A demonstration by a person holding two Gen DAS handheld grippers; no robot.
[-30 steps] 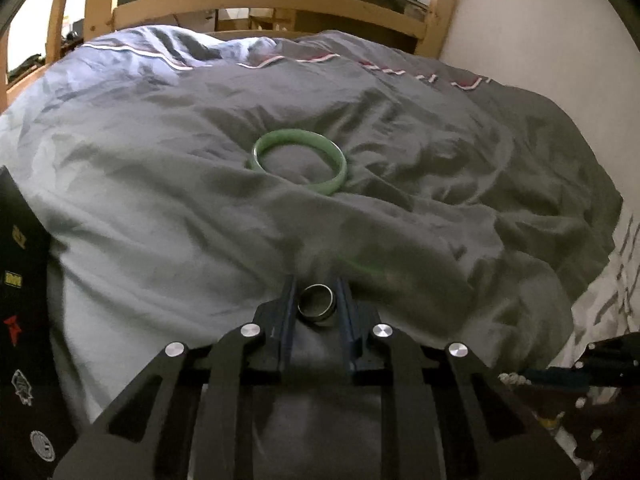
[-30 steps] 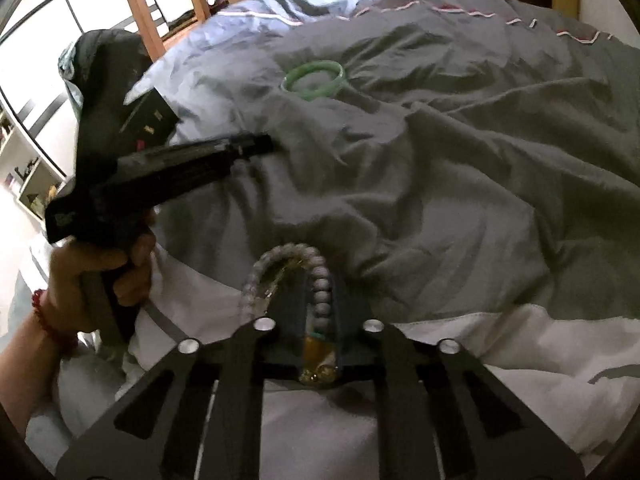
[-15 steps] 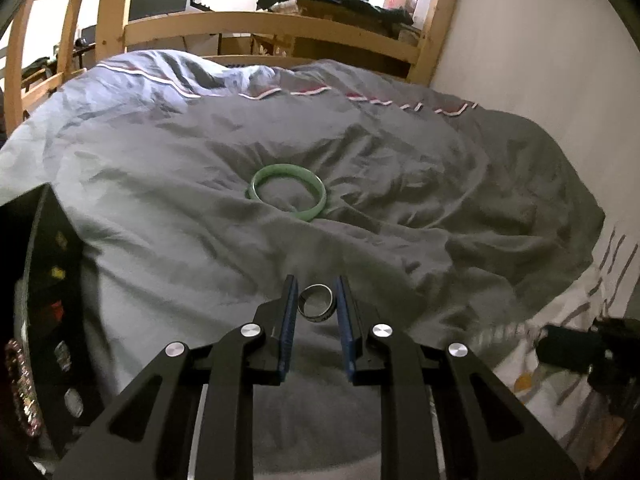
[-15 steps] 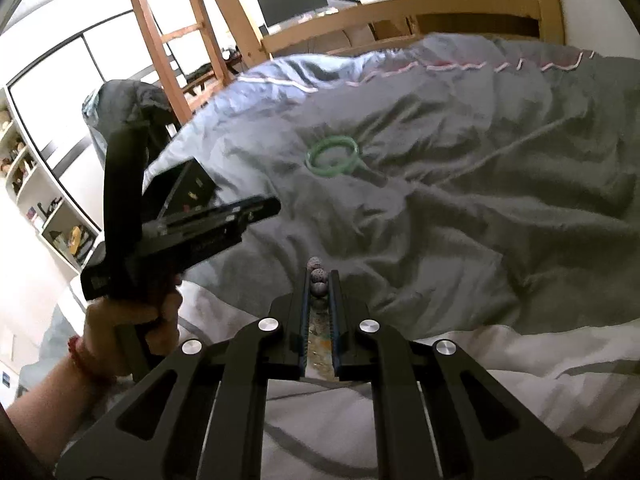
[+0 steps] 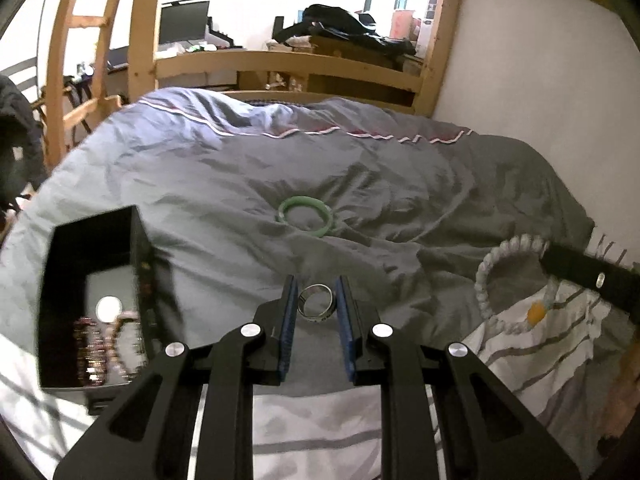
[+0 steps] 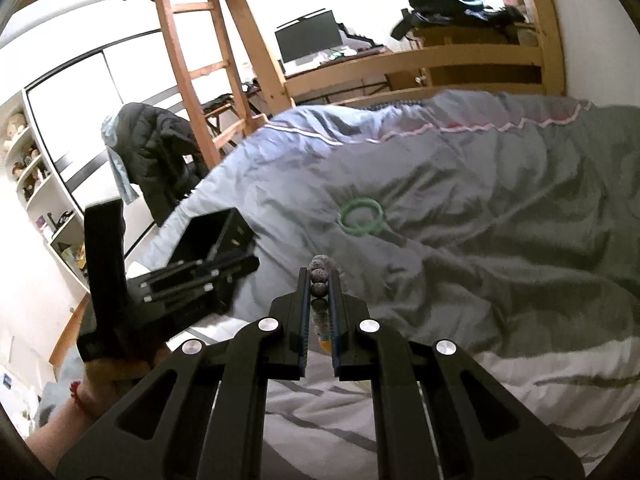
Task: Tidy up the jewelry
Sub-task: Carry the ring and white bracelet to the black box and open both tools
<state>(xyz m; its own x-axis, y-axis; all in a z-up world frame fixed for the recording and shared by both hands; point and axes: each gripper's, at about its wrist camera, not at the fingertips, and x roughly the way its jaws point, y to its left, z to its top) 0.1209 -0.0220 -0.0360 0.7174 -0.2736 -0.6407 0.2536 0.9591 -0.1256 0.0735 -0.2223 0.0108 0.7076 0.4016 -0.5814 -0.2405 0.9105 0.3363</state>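
My left gripper [image 5: 316,290] is shut on a silver metal ring [image 5: 316,303], held flat between the blue pads above the grey duvet. My right gripper [image 6: 320,276] is shut on a pale beaded bracelet [image 6: 319,280], seen edge on. In the left wrist view that beaded bracelet [image 5: 500,276] hangs as a loop with an orange bead from the right gripper [image 5: 550,258]. A green bangle [image 5: 306,216] [image 6: 362,216] lies on the duvet beyond both grippers. An open black jewelry box [image 5: 140,248] [image 6: 232,232] sits at the left with beaded bracelets inside. A hand carries the left gripper [image 6: 252,266] beside the box.
The grey duvet [image 5: 400,184] covers a wooden-framed bed [image 5: 280,60]; a striped white sheet [image 5: 540,352] shows near me. A white wall [image 5: 520,60] runs along the right. A wooden ladder [image 6: 188,64] and a dark jacket [image 6: 160,140] stand left of the bed.
Both grippers have risen and pulled back from the duvet. The black box has come into the left wrist view. The beaded bracelet in the right gripper now shows edge on.
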